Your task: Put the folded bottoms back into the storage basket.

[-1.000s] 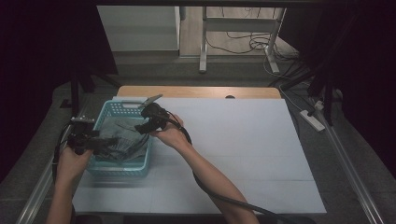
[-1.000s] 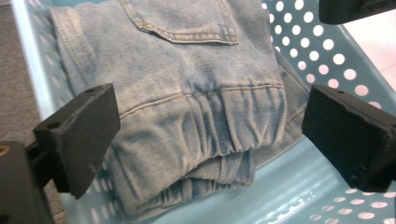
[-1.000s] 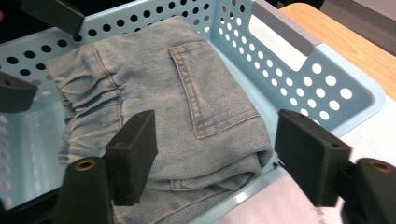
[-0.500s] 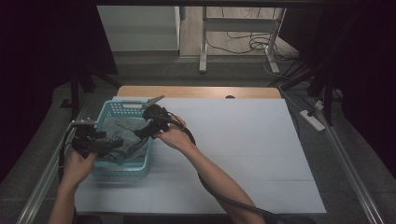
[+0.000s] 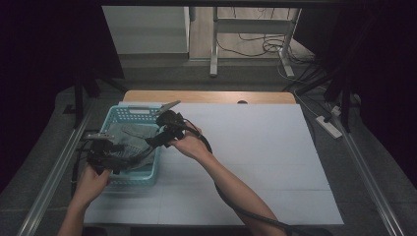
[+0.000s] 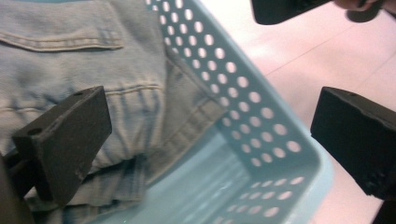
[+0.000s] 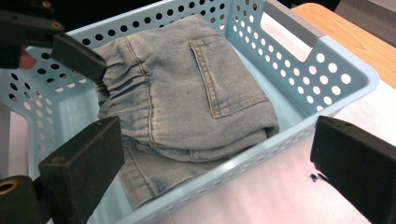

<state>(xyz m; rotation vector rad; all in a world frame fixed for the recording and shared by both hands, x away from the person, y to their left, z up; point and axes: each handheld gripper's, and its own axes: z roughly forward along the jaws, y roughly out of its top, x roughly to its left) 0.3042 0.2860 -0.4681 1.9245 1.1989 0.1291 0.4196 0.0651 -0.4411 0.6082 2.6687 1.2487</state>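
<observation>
Since a second ago, my left gripper (image 5: pixel 120 160) has slid toward the basket's near end; the right gripper (image 5: pixel 156 141) has barely moved. Both sets of jaws stand spread, pinching nothing. Folded jeans (image 7: pixel 187 102) lie inside the blue basket (image 7: pixel 299 35). I judge each jaw pair should straddle the denim, not the rim, before closing.

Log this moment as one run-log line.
stage: reaching into basket | left tool: open, over folded jeans | right tool: open, straddling the wall of the blue basket | jeans: in basket, ungripped
</observation>
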